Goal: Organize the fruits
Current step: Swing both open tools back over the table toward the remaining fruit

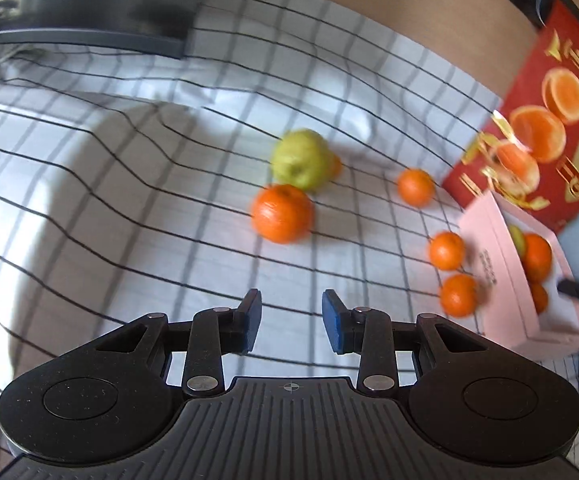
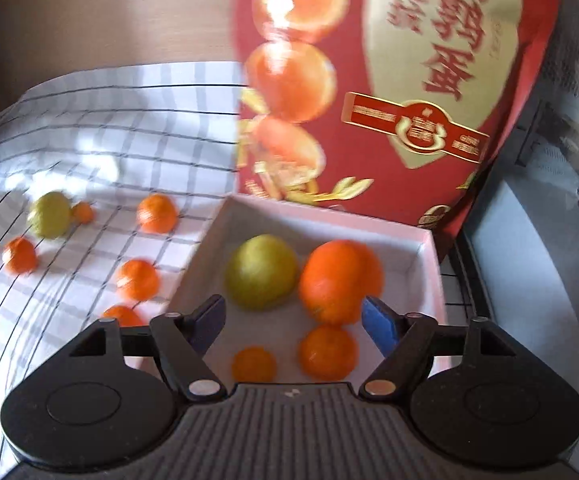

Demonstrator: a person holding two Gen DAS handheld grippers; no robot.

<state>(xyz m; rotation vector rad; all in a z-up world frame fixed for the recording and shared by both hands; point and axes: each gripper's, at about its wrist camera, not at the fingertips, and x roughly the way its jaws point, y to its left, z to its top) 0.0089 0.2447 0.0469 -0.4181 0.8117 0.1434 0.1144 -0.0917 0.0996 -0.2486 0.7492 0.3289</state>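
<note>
A pink box (image 2: 429, 248) holds a green apple (image 2: 261, 276), a large orange (image 2: 337, 280) and two small oranges. My right gripper (image 2: 295, 320) is open and empty above the box's near part. In the left wrist view a green apple (image 1: 299, 158), a large orange (image 1: 283, 213) and several small oranges (image 1: 415, 186) lie on the checked cloth, with the pink box (image 1: 493, 248) at the right. My left gripper (image 1: 291, 318) is open and empty, above the cloth, short of the large orange. The right gripper's tip shows over the box (image 1: 577, 288).
A red orange-printed carton (image 2: 389, 80) stands upright right behind the pink box. A dark object (image 1: 89, 0) sits at the cloth's far left. The white checked cloth (image 1: 129, 160) is rumpled there. A grey ledge (image 2: 529, 240) lies right of the box.
</note>
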